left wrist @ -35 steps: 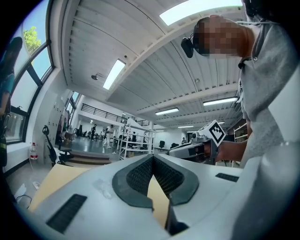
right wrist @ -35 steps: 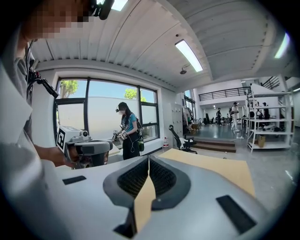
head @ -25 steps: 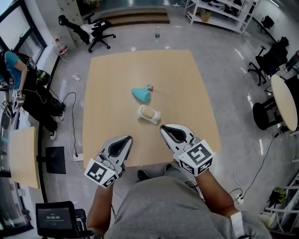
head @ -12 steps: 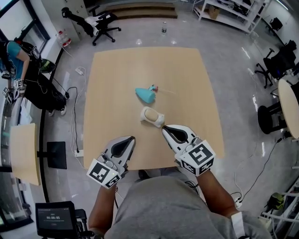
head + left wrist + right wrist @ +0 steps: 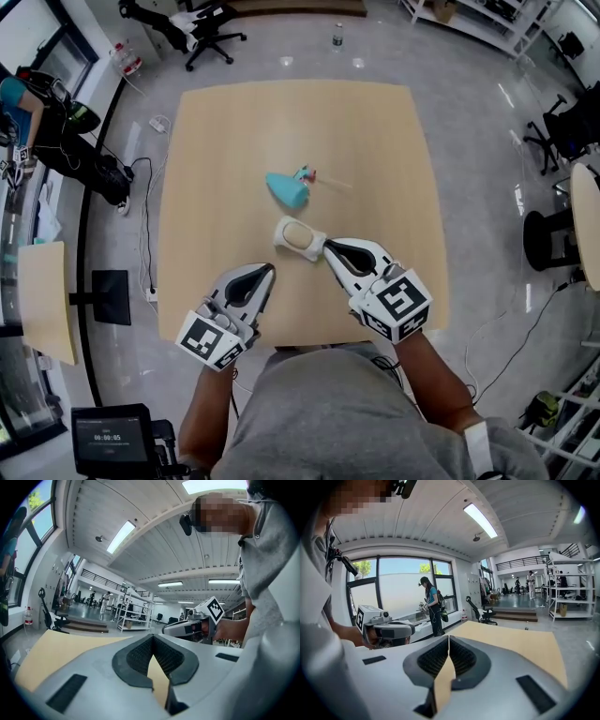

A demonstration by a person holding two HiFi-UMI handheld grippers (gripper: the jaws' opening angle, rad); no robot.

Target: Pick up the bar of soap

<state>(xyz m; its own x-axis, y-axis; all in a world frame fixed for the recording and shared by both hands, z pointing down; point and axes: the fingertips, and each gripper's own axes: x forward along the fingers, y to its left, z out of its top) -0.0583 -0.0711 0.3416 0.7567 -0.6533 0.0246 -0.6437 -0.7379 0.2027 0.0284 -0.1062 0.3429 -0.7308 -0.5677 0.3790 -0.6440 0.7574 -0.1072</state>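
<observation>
Looking down, the head view alone shows the soap (image 5: 296, 232) in a white dish (image 5: 280, 232) mid-table (image 5: 375, 150), just off the right gripper's (image 5: 328, 247) tip. A teal thing (image 5: 286, 189) lies beyond. The left gripper (image 5: 266, 271) sits nearer the table's edge. Each gripper view shows its jaws pressed together on nothing, with tabletop ahead and the soap out of sight.

Square counter (image 5: 281, 122) of pale wood, set on a grey floor (image 5: 469, 141). Near the middle of the top, a teal object (image 5: 286, 190) with a small pink part at one end. Just nearer the person and apart from it, a white dish (image 5: 313, 247) holding a beige bar of soap (image 5: 297, 232).
</observation>
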